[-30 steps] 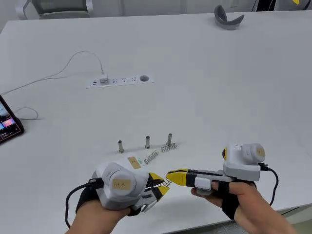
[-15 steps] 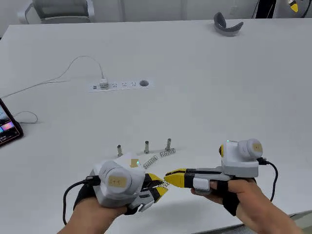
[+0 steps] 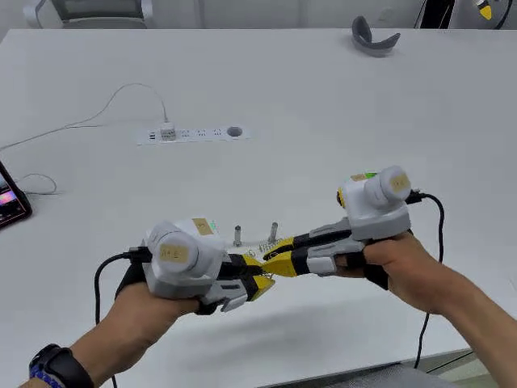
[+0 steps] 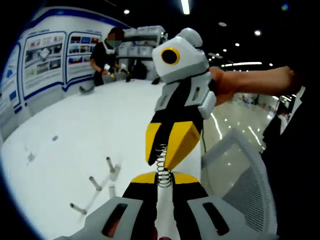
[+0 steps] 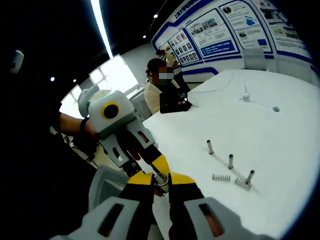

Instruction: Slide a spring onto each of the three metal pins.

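A wide white table (image 3: 363, 121) fills the scene, and over its near edge the two hand-held grippers meet tip to tip. The left gripper (image 3: 260, 283), a white body with yellow-tipped black jaws, comes in from the near left. Its jaws are drawn in tight on the lower end of a small coiled steel spring (image 4: 162, 167). The right gripper (image 3: 271, 263), of the same make, reaches in from the right, and its jaws are pinched narrow around the upper end of that spring, which is held clear of the table between them. A long white power strip (image 3: 190, 133) lies well beyond, toward the far left. Just beyond the jaw tips stand the short upright metal pins (image 5: 230, 161). The right gripper view shows three in a row, all bare, while in the head view two rise above the grippers and the third is hidden behind the left gripper's body. Two loose springs (image 5: 220, 177) lie flat on the table near the pins, one just beside the foot of the end pin. In the head view they are hard to make out behind the grippers.
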Available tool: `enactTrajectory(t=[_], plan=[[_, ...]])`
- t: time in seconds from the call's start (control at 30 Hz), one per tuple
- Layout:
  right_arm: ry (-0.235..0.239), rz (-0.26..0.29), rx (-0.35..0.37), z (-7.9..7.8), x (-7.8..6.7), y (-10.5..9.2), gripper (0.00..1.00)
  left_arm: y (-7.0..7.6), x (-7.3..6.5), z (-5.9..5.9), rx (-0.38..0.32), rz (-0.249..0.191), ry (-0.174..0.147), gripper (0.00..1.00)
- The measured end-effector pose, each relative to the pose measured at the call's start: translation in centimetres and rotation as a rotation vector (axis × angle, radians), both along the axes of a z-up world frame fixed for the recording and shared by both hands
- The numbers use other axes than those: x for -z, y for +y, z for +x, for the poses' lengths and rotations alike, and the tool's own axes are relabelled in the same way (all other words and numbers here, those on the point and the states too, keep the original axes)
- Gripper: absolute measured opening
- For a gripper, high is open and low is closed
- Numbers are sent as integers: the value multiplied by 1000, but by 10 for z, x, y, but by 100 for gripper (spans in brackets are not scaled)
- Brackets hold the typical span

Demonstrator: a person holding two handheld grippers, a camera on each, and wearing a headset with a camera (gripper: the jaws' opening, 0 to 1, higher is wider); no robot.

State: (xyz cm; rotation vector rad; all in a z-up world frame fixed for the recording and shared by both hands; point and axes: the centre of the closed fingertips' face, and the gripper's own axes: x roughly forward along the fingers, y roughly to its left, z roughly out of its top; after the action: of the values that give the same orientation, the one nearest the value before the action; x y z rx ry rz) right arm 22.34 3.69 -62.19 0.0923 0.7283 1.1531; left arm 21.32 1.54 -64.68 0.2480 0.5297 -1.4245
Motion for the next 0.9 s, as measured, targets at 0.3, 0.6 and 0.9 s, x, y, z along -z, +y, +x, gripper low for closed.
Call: enactTrajectory(t=[0.3,0.6,0.9], plan=[[-37,-147,-188,-7,4,6,12,3,0,-3,13,-5,-6,10],[-71,-246,-325,-13,10,12,12,8,1,-5,27,5,-14,10],[-92,-303,-415,-24,18,15,12,11,5,-14,71,33,-30,10]])
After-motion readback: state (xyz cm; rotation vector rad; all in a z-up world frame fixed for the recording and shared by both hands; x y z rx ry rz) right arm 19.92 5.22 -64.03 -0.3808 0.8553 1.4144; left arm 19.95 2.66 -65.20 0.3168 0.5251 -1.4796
